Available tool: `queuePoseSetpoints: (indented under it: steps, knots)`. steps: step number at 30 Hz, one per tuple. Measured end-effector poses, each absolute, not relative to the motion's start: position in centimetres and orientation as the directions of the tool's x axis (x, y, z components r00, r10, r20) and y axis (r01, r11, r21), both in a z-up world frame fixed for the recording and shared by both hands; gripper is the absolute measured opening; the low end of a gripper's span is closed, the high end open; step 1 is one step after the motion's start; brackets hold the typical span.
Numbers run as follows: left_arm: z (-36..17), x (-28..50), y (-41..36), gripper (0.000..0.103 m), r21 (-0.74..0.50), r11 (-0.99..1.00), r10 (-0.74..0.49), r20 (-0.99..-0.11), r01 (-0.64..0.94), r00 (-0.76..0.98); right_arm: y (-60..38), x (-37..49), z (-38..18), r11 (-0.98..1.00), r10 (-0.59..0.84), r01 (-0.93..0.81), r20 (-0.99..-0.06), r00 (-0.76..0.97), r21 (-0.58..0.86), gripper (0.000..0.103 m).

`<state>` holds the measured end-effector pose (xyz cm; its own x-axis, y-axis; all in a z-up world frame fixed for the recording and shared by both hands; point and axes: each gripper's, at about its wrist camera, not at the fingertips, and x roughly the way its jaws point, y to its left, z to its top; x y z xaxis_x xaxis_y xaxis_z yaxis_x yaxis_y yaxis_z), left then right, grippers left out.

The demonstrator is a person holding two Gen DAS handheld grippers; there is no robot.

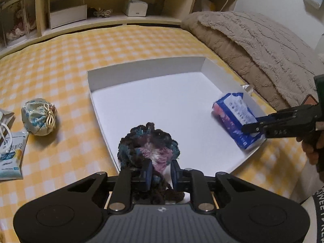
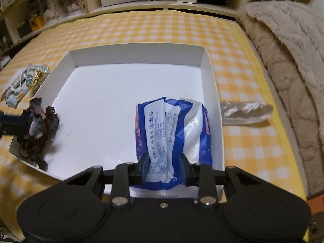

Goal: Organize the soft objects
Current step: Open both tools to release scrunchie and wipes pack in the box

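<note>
**In the white tray, both claws loaded**

On the yellow checked bed, the white tray [image 2: 210, 77] holds both items: the left claw [image 1: 161, 171] pinches the crocheted yarn piece [image 1: 148, 141] at its near-left edge; the right claw [image 2: 163, 167] clamps the blue tissue pack [image 2: 174, 129] by its right wall.

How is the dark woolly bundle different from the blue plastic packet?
The crocheted yarn bundle is dark, fuzzy and lumpy; the blue tissue packet is glossy, printed plastic and roughly rectangular. The bundle hangs over the white tray's near-left edge, while the packet lies inside against the right wall. The left gripper pinches the bundle; the right gripper pinches the packet. Both are soft and at the same tray.
</note>
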<state>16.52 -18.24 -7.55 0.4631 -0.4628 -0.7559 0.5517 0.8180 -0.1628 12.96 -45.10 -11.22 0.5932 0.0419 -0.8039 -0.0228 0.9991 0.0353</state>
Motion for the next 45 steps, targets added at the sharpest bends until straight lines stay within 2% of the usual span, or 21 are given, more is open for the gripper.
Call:
queuePoseSetpoints:
  steps: [6,8,9,13,15,20,24,26,34,37,45]
  knots:
    - [-7.7,16.7,-18.1,0.021,-0.167,0.824,-0.458,-0.76,0.542,0.462,-45.4,12.5,-9.9,0.997,0.057,0.005,-0.795,0.604,0.076,0.037]
    - [-7.3,16.6,-18.0,0.022,-0.17,0.823,-0.464,-0.751,0.542,0.47,-45.4,11.9,-8.8,0.996,0.072,0.002,-0.774,0.629,0.094,0.046]
    - [-7.0,16.5,-18.0,0.023,-0.17,0.823,-0.466,-0.747,0.541,0.474,-45.3,11.6,-8.2,0.995,0.075,-0.002,-0.764,0.641,0.096,0.048]
    - [-5.6,15.8,-17.6,0.042,-0.177,0.829,-0.472,-0.732,0.531,0.492,-45.0,10.1,-6.0,0.997,0.06,0.0,-0.728,0.683,0.082,0.058]
    - [-4.9,15.2,-17.3,0.048,-0.176,0.834,-0.469,-0.724,0.522,0.505,-45.0,9.3,-5.0,0.996,0.06,0.002,-0.713,0.698,0.086,0.061]
    - [-3.1,14.0,-16.6,0.063,-0.172,0.851,-0.456,-0.711,0.497,0.534,-44.6,7.2,-3.1,0.996,0.053,0.006,-0.679,0.733,0.085,0.077]
    - [-1.8,12.9,-16.1,0.077,-0.164,0.863,-0.443,-0.702,0.479,0.558,-44.4,5.6,-2.0,0.995,0.044,0.023,-0.654,0.756,0.093,0.083]
    - [-1.2,12.3,-15.7,0.08,-0.16,0.868,-0.438,-0.694,0.471,0.572,-44.4,4.8,-1.5,0.995,0.038,0.031,-0.644,0.764,0.096,0.089]
    - [0.9,9.9,-14.5,0.103,-0.144,0.882,-0.425,-0.655,0.449,0.625,-44.2,1.9,0.5,0.993,0.034,0.043,-0.596,0.802,0.113,0.099]
    - [1.7,9.0,-14.0,0.103,-0.142,0.884,-0.426,-0.637,0.446,0.643,-43.6,1.1,1.0,0.994,0.021,0.045,-0.584,0.811,0.099,0.103]
    - [3.0,7.3,-12.2,0.103,-0.116,0.895,-0.41,-0.597,0.431,0.69,-42.1,-0.2,2.3,0.994,0.018,0.043,-0.555,0.832,0.096,0.103]
